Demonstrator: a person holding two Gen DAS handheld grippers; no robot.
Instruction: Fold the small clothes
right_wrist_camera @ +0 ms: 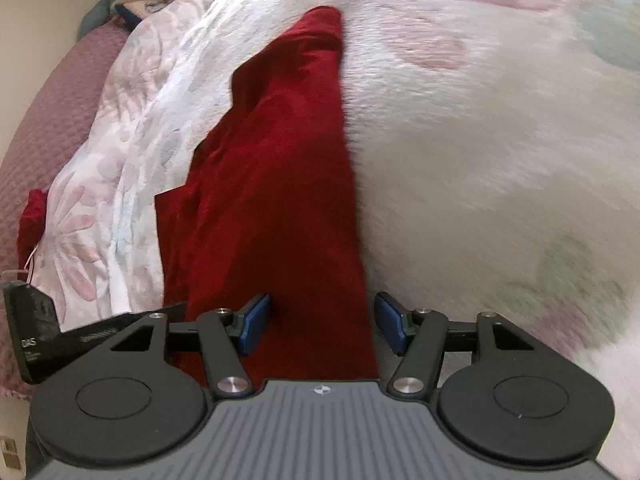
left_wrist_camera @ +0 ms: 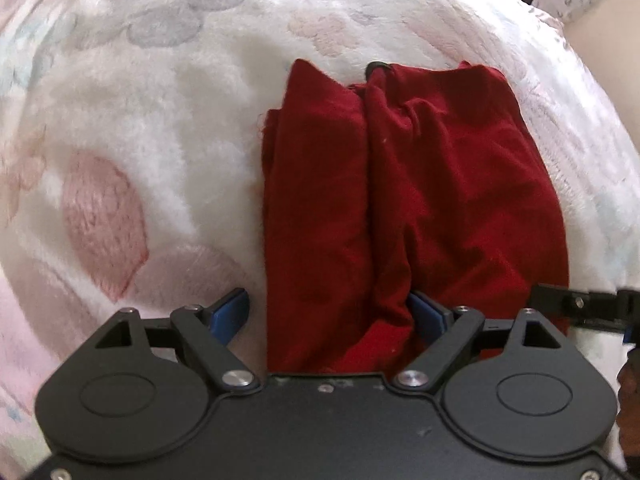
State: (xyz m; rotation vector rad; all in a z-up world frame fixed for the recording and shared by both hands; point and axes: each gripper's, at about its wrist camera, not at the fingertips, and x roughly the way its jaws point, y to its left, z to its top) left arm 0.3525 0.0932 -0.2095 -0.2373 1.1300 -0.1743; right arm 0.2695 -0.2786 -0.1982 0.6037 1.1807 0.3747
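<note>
Fluffy white bedding with faint pink, grey and green flower shapes [left_wrist_camera: 132,128] covers the bed and fills most of both views. On it lies the task's thing, a dark red garment [left_wrist_camera: 400,184], stretched out ahead of both claws as a long narrow bundle.

Judging from how it lies, the folding is partly done: the cloth seems already doubled lengthwise, with a raised seam or fold line running straight away from the left claw [left_wrist_camera: 328,316]. What seems left is at least one fold across the length, bringing the near end to the far end, and some smoothing, since the surface is rumpled.

Left claw is spread wide, its blue pads on either side of the garment's near end, the right-hand pad pressed against or partly buried in the cloth; it grips nothing. Right claw [right_wrist_camera: 322,320] is likewise released, its pads straddling the near edge of the red garment [right_wrist_camera: 280,184], which passes between them and under the body of the tool.

Only the left wrist view shows the full width of the bundle, its two side-by-side lobes, a small dark loop or tag at the far end, and part of the other tool at its right edge. Only the right wrist view shows the stepped left outline of the cloth, a mauve quilted cover [right_wrist_camera: 48,120] further left, a small red scrap [right_wrist_camera: 32,216] on it, and a heap of other fabrics far ahead to the left.
</note>
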